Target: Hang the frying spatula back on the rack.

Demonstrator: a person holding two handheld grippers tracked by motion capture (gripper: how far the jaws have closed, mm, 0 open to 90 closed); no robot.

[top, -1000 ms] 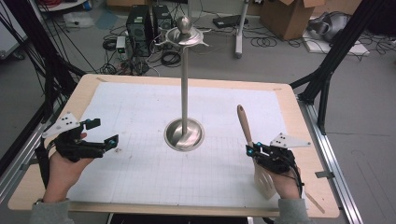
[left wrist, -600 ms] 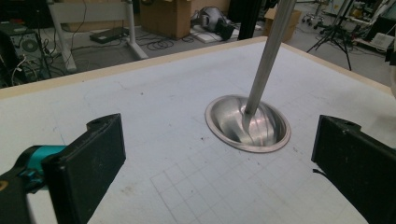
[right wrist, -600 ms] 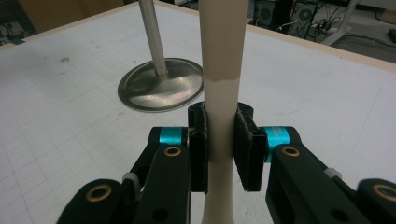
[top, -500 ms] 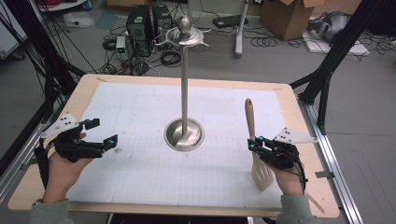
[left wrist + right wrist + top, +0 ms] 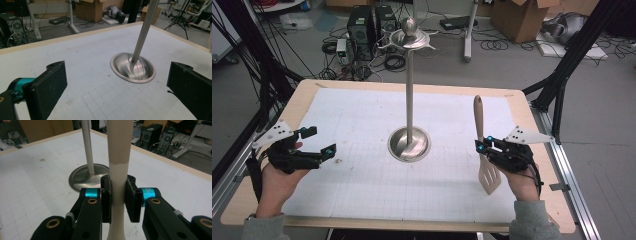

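A beige spatula (image 5: 482,145) with a wooden handle stands upright at the table's right, handle up and slotted blade down, lifted off the paper. My right gripper (image 5: 482,148) is shut on its neck; in the right gripper view the pads (image 5: 130,197) press both sides of the spatula's shaft (image 5: 119,165). A metal utensil stand (image 5: 410,95) with a round base (image 5: 409,144) and hooked top rises at the table's middle. My left gripper (image 5: 323,142) rests at the left, open and holding nothing, facing the stand's base (image 5: 132,67).
White grid paper (image 5: 362,125) covers the wooden table (image 5: 307,85). Computers, cables and cardboard boxes lie on the floor beyond the far edge. Black frame struts stand at both sides.
My right gripper has raised the spatula; its blade has come off the paper and the handle now stands more upright. The left gripper has stayed put.
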